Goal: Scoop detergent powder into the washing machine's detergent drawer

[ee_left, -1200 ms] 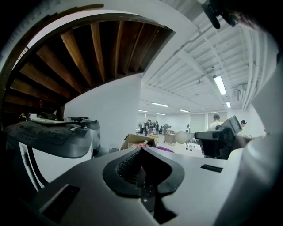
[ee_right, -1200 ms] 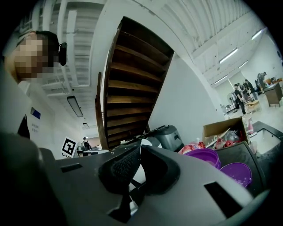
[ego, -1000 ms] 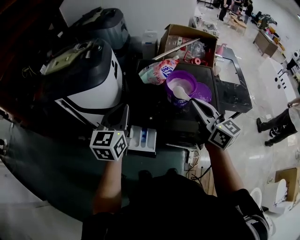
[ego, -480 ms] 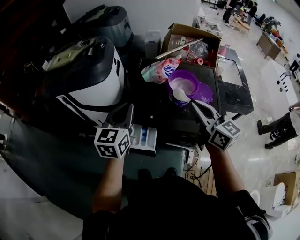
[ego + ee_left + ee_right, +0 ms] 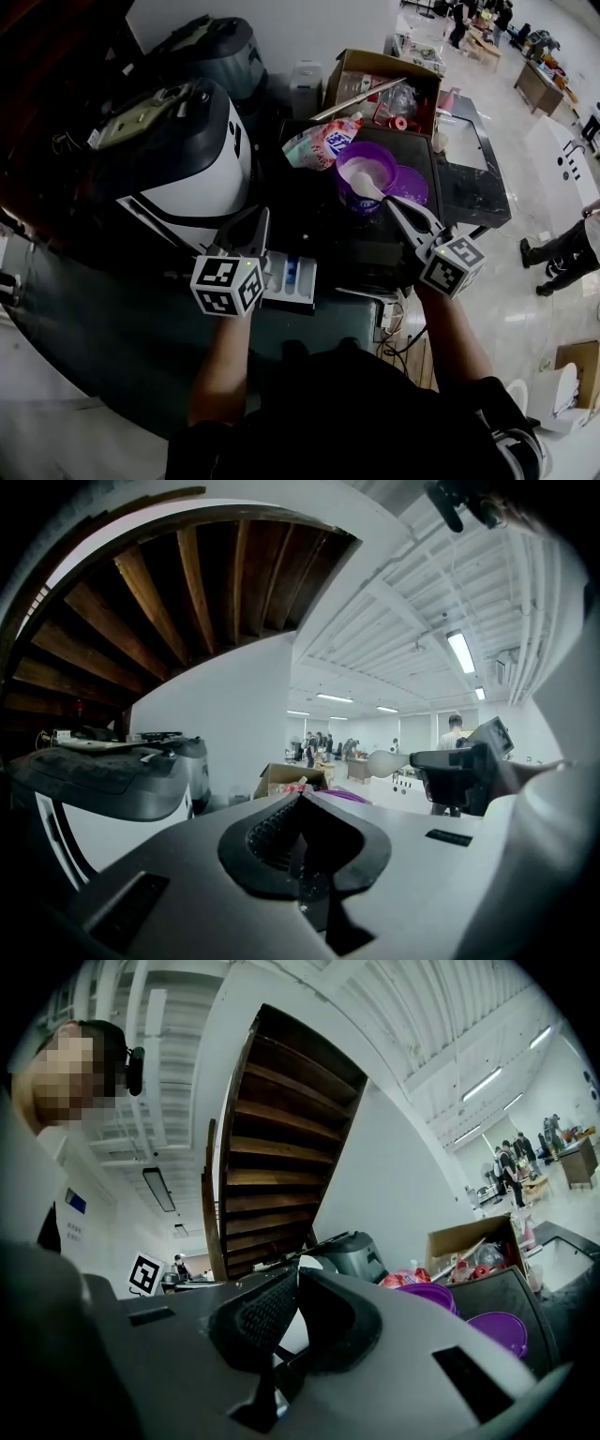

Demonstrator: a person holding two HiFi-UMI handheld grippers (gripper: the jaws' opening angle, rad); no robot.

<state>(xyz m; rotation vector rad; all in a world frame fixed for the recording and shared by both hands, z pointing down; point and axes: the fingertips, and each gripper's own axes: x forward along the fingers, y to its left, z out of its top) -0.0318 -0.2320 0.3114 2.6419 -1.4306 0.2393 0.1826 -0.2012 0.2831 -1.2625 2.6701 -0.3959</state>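
Right gripper [image 5: 392, 204] clamped on spoon [image 5: 362, 182] over purple tub [image 5: 349, 155]; left gripper [image 5: 246, 225] apparently closed, beside drawer [image 5: 292, 281].

purple tub [image 5: 349, 195], white scoop [image 5: 361, 185], white drawer [image 5: 305, 277]

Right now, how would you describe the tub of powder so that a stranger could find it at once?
On the black top of the washing machine, near its back, stand a printed bag, a purple tub and a flat purple lid. The tub is the deep one in the middle, the only one holding white powder, with the spoon in the right claw above it.
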